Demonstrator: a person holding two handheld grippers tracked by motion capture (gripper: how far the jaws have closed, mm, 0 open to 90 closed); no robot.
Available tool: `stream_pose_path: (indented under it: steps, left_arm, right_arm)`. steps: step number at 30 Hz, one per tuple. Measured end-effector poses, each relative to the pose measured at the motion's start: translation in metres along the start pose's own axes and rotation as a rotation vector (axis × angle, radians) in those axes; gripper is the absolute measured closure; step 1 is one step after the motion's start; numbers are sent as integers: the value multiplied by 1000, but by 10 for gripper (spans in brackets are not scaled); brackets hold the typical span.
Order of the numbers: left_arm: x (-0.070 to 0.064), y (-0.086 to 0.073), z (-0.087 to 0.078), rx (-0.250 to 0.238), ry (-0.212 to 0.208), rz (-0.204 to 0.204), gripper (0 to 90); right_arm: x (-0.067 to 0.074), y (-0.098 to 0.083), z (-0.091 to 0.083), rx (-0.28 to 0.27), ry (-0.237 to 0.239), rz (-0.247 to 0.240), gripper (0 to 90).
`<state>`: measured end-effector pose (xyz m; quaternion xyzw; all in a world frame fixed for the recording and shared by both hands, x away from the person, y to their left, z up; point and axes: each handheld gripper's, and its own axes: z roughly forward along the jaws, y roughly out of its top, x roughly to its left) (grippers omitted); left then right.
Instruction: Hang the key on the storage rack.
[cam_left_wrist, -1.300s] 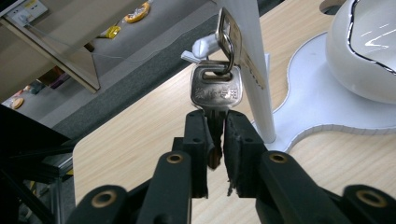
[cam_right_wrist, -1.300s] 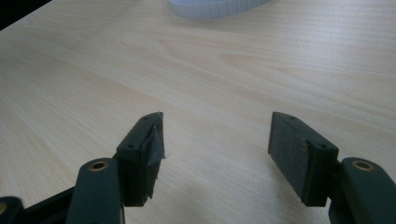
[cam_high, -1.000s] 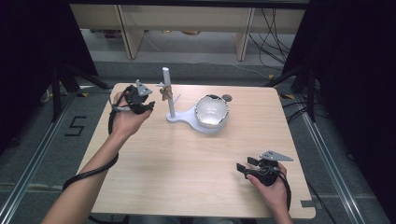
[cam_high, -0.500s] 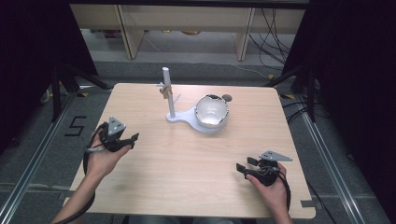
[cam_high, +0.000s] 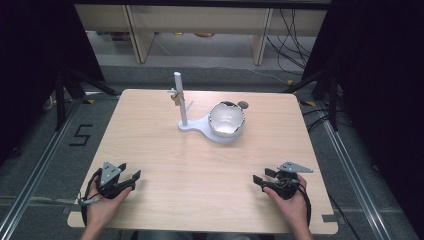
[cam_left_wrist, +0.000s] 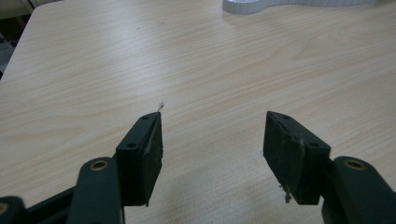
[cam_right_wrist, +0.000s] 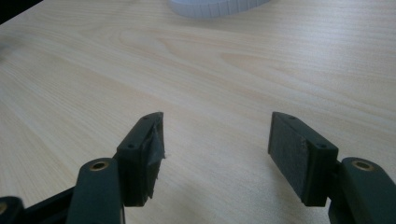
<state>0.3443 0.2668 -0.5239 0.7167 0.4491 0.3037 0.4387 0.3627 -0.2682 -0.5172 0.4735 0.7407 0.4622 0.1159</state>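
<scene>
High view: a pale wooden table (cam_high: 200, 165) is seen, and on its far half a white stand (cam_high: 192, 125) is set — a flat base with an upright post (cam_high: 180, 97) carrying a small tan piece (cam_high: 174, 96) partway up. A shiny metal bowl (cam_high: 226, 120) is seated on the base's wide end, well apart from both grippers. The left gripper (cam_high: 131, 179) is held at the near left edge and the right gripper (cam_high: 260, 179) at the near right edge; in the gripper views each pair of jaws is seen spread wide over bare wood, with nothing between them. The bowl is judged rigid, light and slippery — a hold across its thin rim is likely surest. The stand is best taken by the post.
</scene>
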Motion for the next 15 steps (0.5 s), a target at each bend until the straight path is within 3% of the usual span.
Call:
stream_pose_path:
  steps: [4,5,7,15]
  left_arm:
    - [2,-1,-1,-21,-4,-16,367]
    - [2,-1,-2,-26,-7,-21,367]
    - [1,-2,-3,-43,-7,-24,368]
    - [2,-1,-1,-26,-11,-24,367]
  right_arm:
    - [0,0,1,17,-6,2,370]
    - [-3,1,1,20,-13,-35,371]
    - [-2,1,1,21,-1,-33,370]
    - [0,1,1,13,-9,-18,370]
